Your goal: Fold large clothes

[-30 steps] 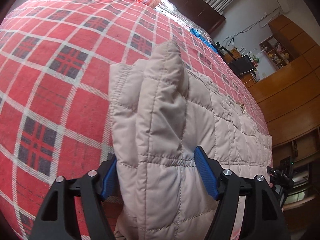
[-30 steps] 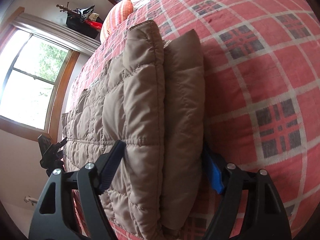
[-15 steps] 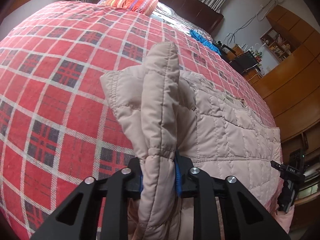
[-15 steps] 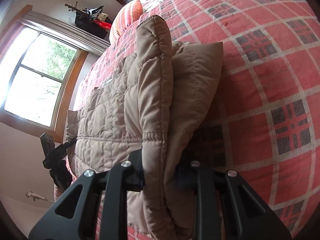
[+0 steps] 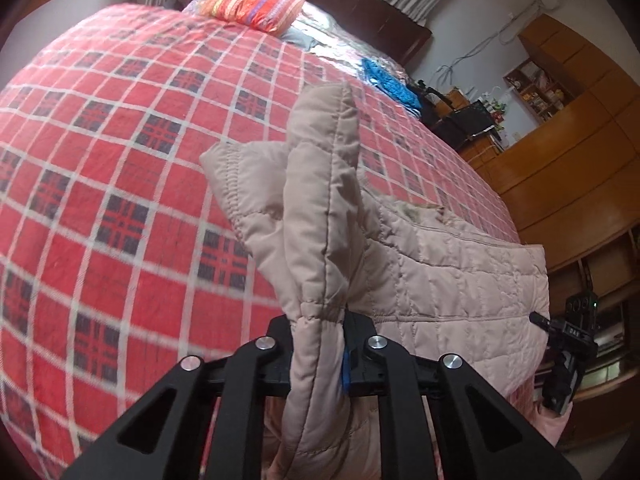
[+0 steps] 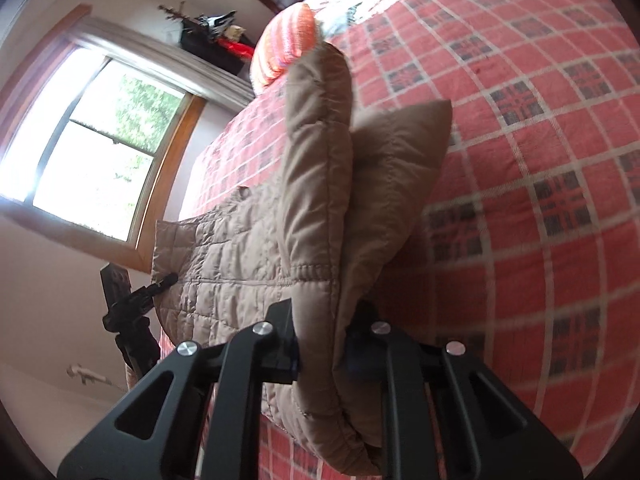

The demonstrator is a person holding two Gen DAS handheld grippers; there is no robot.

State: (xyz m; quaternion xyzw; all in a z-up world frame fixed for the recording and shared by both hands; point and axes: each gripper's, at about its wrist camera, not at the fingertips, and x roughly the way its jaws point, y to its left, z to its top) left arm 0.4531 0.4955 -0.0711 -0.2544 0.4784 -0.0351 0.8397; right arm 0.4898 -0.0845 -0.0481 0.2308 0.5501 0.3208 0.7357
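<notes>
The left gripper [image 5: 320, 354] is clamped on a bunched edge of the quilted beige jacket [image 5: 448, 276], the padded fabric squeezed between its two fingers, with a blue pad [image 5: 345, 368] showing against the cloth on the right-hand finger. The pinched fold stands up straight ahead of the fingers and rises to a rounded peak; a second flap juts out to the left of it. To the right of the fingers the rest of the jacket lies spread over the red plaid bedspread [image 5: 120, 168], reaching the bed's edge, where the other gripper shows as a small dark shape.

The right gripper [image 6: 322, 350] is likewise closed on the jacket [image 6: 240, 264], a thick doubled edge caught between its fingers. Ahead of them the fold stands upright, with a pointed flap leaning off to the right. The body of the jacket stretches away to the left of the fingers across the bedspread [image 6: 540, 140], and the left gripper appears beyond its far edge.

Further ahead of both pairs of fingers lies a striped orange pillow [image 5: 256, 4] by the dark headboard [image 5: 360, 12]. A bright blue cloth [image 5: 390, 82] rests near the head of the bed. A window [image 6: 100, 152] lies far left of the right fingers; wooden cabinets [image 5: 572, 152] stand far right of the left fingers.
</notes>
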